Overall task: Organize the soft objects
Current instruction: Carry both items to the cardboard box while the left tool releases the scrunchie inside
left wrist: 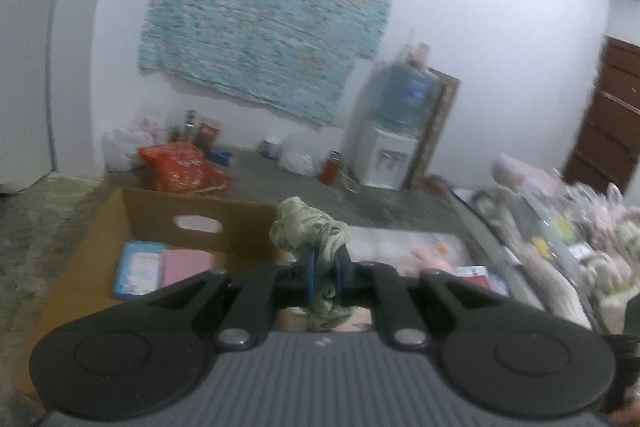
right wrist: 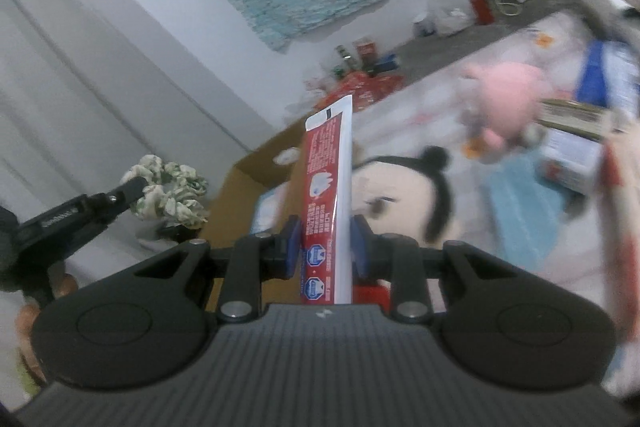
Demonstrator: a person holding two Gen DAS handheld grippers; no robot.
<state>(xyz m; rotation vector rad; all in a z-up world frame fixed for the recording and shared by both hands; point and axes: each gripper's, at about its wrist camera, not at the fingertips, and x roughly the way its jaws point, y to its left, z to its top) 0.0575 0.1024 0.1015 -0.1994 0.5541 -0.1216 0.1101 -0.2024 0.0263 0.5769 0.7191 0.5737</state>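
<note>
Both grippers loaded above the box; loose holds are the risk

Nearest, the left gripper [left wrist: 323,277] pinches a green-and-white scrunchie [left wrist: 308,227] by one fold, the rest bunched above and drooping below the blue pads [left wrist: 310,277]; a thin fold like that could slide out before it is over the cardboard box [left wrist: 160,223]; the right gripper [right wrist: 326,247] is pressed onto the lower part of a red-and-white tube [right wrist: 329,187], which stands tall past the fingertips, so I judge it may pivot or squeeze out if swung fast; in the right view the two grippers sit near each other, so they could collide over the box; further off lie a black-eared plush doll [right wrist: 400,195] and a pink plush [right wrist: 506,99], which a wide swing could knock; the frames are blurred, so the exact grip is hard to read.
</note>
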